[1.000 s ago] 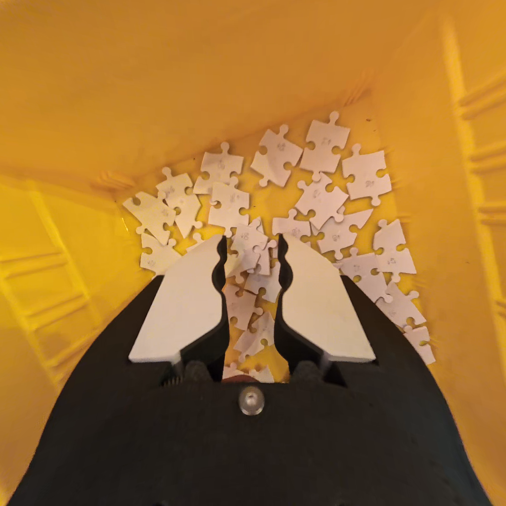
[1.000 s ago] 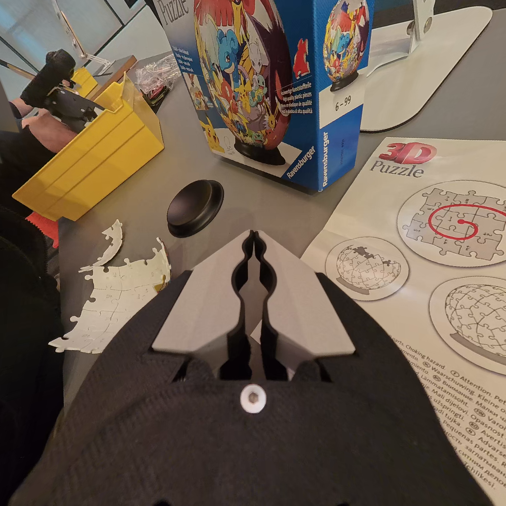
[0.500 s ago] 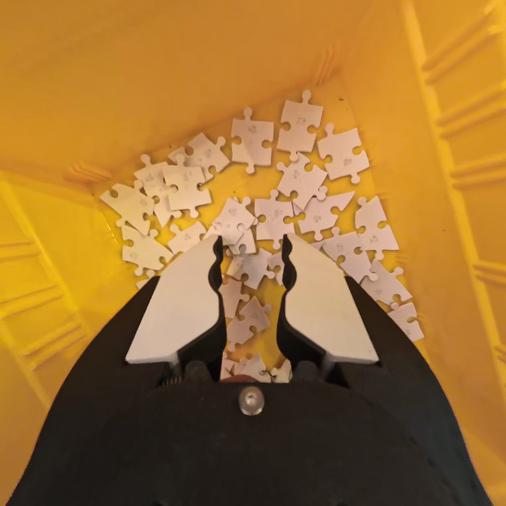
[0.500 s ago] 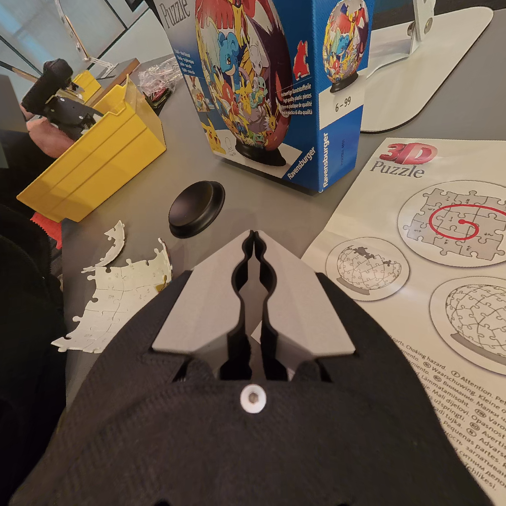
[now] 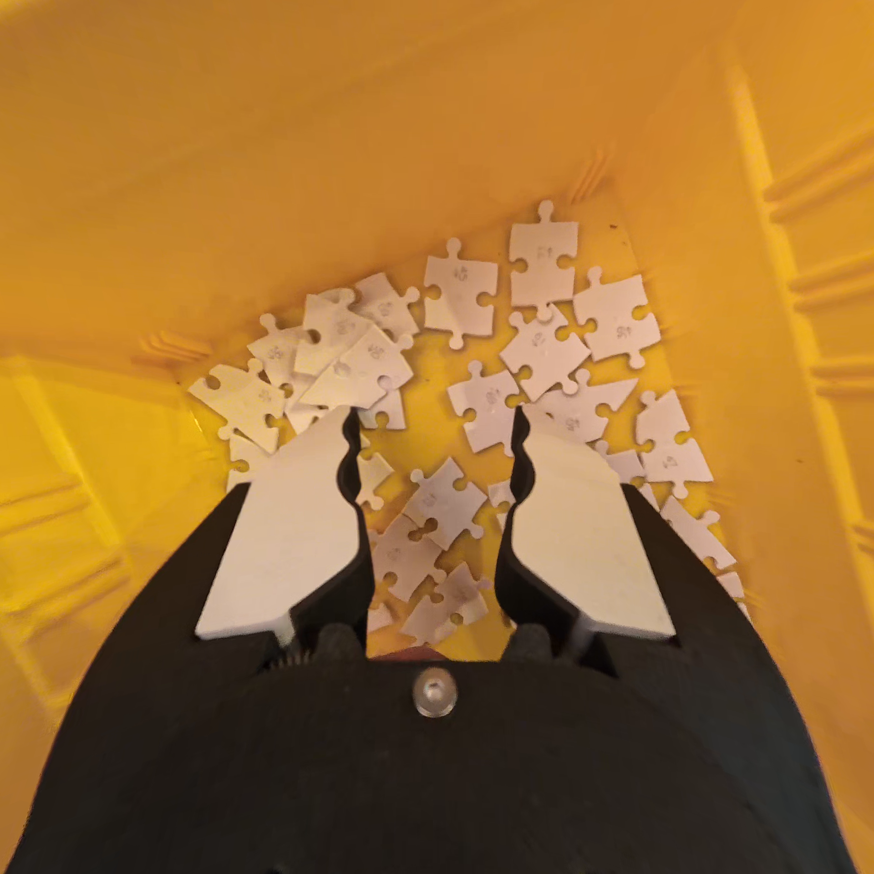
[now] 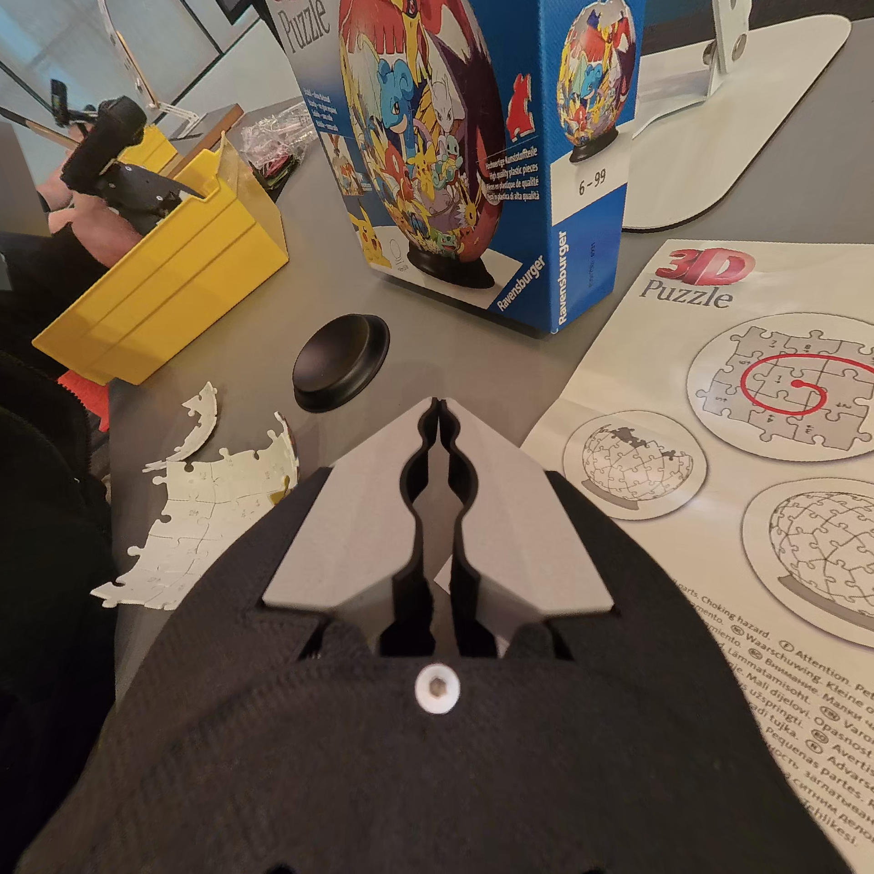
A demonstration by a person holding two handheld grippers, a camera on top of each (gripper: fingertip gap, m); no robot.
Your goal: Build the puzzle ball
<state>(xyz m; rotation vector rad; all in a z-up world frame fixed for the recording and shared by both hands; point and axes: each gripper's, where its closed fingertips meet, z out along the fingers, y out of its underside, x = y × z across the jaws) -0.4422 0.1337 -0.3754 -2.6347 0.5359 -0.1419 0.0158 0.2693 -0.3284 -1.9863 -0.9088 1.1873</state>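
Observation:
My left gripper [image 5: 432, 416] is open and empty inside a yellow bin [image 5: 331, 142], low over several loose white puzzle pieces [image 5: 544, 350] lying face down on its floor. From the right wrist view the left gripper [image 6: 137, 189] shows dipped into the yellow bin [image 6: 179, 279]. My right gripper [image 6: 436, 402] is shut and empty above the grey table. A curved, partly joined white puzzle section [image 6: 198, 511] lies to its left, with a smaller curved strip [image 6: 201, 421] beside it. A black round stand [image 6: 340, 364] sits ahead.
A blue puzzle box [image 6: 473, 156] stands behind the stand. A printed instruction sheet [image 6: 738, 425] lies on the right. A white flat base [image 6: 719, 127] with an upright post is at the back right. A clear plastic bag [image 6: 274, 137] lies behind the bin. The left gripper's tips are roughly 50 cm from the right gripper's.
My left gripper has opened wider inside the bin. Pieces at the left have been pushed into a heap. The right gripper has stayed shut and nearly still.

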